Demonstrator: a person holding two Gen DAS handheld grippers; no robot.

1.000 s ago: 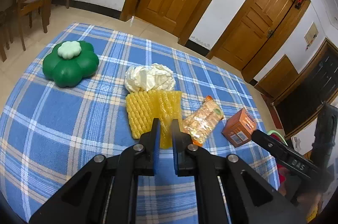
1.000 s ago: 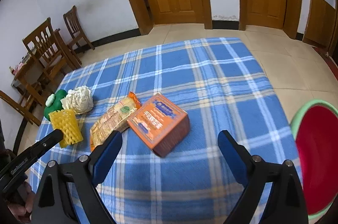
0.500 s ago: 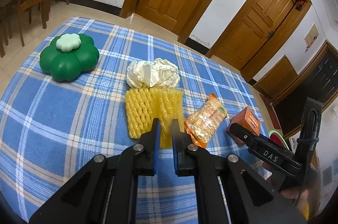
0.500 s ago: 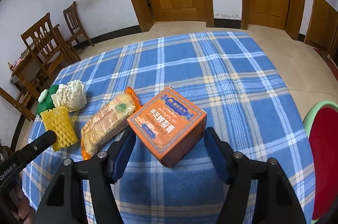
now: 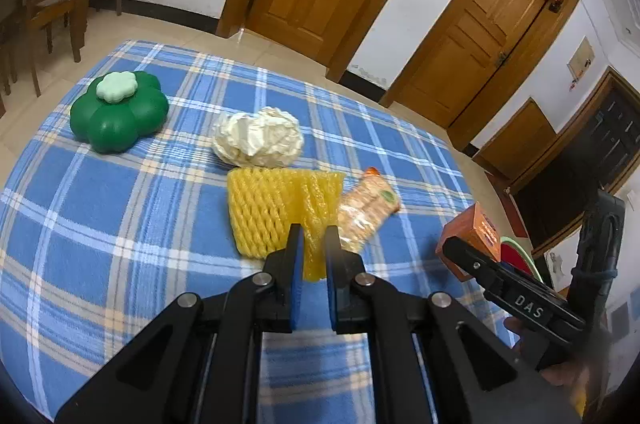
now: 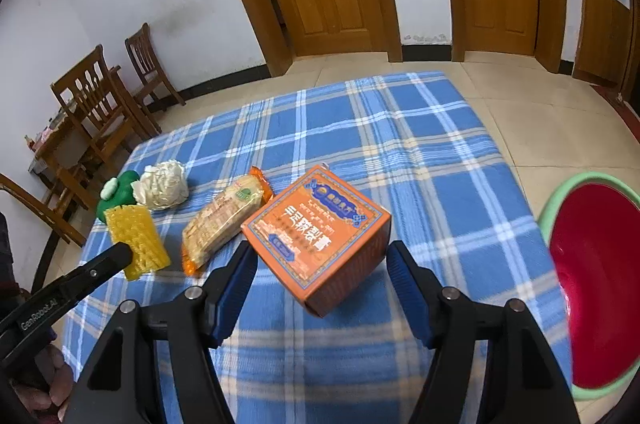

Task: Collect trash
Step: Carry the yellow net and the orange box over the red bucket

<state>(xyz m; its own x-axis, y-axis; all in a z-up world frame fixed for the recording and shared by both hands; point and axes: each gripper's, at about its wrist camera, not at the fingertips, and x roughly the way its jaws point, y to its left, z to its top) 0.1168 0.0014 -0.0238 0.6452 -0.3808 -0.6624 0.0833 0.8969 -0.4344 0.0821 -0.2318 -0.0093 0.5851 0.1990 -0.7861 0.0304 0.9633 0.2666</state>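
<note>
A: Right gripper (image 6: 322, 264) status?

B: Jaws spread wide, one finger on each side of the orange box (image 6: 320, 236). Whether the pads touch the box cannot be told. The box sits tilted on the blue plaid cloth (image 6: 400, 144).

A: Left gripper (image 5: 313, 244)?

B: Fingers drawn close with a narrow slot between them. The near edge of the yellow foam net (image 5: 280, 212) lies in line with that slot; an actual pinch cannot be confirmed.

A: Surrounding items?

B: A cracker packet (image 5: 368, 212) lies just beside the net on its right. Crumpled white paper (image 5: 258, 138) touches the net's far edge. A green flower-shaped container (image 5: 118, 116) sits well apart to the left. The packet lies between net and box.

A: View differences?

B: The right wrist view shows the red basin with green rim (image 6: 592, 284) off the cloth's right edge in full; the left wrist view shows only a sliver of it behind the box. The box's printed top face shows only in the right wrist view.
</note>
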